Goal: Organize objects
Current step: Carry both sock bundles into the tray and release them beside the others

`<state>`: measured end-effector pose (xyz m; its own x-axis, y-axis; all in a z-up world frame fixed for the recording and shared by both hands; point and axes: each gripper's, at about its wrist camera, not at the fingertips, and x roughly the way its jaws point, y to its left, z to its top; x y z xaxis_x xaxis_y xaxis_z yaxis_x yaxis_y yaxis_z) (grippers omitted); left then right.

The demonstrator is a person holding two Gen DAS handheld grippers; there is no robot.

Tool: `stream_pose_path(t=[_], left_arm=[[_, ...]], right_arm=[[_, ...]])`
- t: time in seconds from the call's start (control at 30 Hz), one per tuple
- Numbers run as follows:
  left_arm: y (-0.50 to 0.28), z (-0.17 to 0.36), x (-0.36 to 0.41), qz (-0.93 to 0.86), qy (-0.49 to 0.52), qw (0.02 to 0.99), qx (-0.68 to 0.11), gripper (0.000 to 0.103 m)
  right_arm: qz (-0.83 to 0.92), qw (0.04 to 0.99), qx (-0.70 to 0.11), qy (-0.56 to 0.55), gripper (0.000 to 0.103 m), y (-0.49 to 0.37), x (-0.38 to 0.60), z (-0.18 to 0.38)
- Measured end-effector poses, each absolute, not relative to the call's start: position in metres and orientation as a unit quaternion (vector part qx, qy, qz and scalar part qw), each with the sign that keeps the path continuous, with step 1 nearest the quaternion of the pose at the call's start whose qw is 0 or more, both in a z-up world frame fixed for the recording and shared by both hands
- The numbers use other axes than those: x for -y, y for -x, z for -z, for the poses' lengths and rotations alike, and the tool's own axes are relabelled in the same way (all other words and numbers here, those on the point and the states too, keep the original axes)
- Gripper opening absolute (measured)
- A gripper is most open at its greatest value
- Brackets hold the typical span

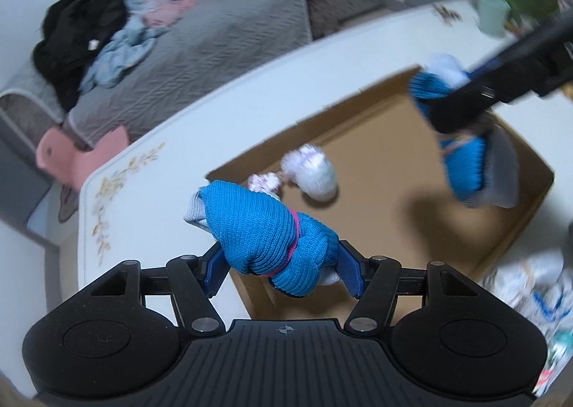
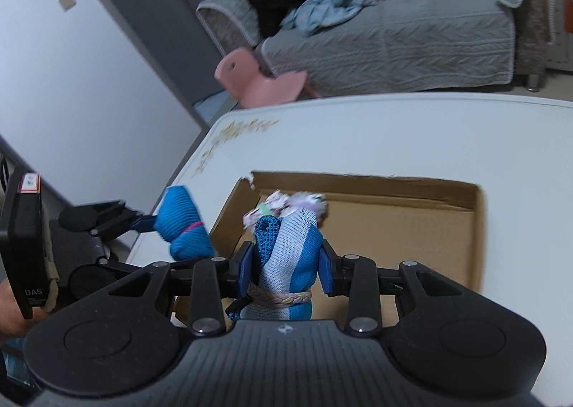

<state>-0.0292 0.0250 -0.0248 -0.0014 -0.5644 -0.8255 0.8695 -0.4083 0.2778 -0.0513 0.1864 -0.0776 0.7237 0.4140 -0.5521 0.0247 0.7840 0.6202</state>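
Note:
A blue knit sock bundle (image 1: 272, 228) with a pink band is clamped in my left gripper (image 1: 283, 271), just over the near-left corner of an open cardboard box (image 1: 376, 170) on the white table (image 1: 150, 170). My right gripper (image 2: 286, 260) is shut on a blue-and-white sock bundle (image 2: 290, 246) tied with a braided band, above the box (image 2: 412, 228). In the left wrist view the right gripper (image 1: 462, 113) hangs over the box's far right side with its bundle (image 1: 465, 170). The right wrist view shows the left gripper (image 2: 154, 219) and its blue bundle (image 2: 182, 224) at the left. Two pale sock bundles (image 1: 311, 174) lie inside the box.
A blurred heap of more socks (image 1: 530, 281) lies on the table right of the box. A pale green cup (image 1: 492, 13) stands at the far edge. Beyond the table are a grey sofa (image 2: 394, 38) with piled clothes and a pink chair (image 2: 258, 81).

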Motion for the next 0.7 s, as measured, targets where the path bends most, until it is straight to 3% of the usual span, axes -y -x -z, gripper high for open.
stream_pose_path(t=[0.33,0.7], left_arm=[[0.038,0.069,-0.016,0.686,-0.547,0.471,-0.085,0.068],[0.032,0.089,-0.002,0.692,-0.55,0.46,-0.077,0.069]], right_arm=[[-0.138,0.874,-0.383,-0.265,0.033,-0.006,-0.223,0.08],[-0.132,0.866,-0.428,-0.221,0.034,-0.032,-0.246,0.103]])
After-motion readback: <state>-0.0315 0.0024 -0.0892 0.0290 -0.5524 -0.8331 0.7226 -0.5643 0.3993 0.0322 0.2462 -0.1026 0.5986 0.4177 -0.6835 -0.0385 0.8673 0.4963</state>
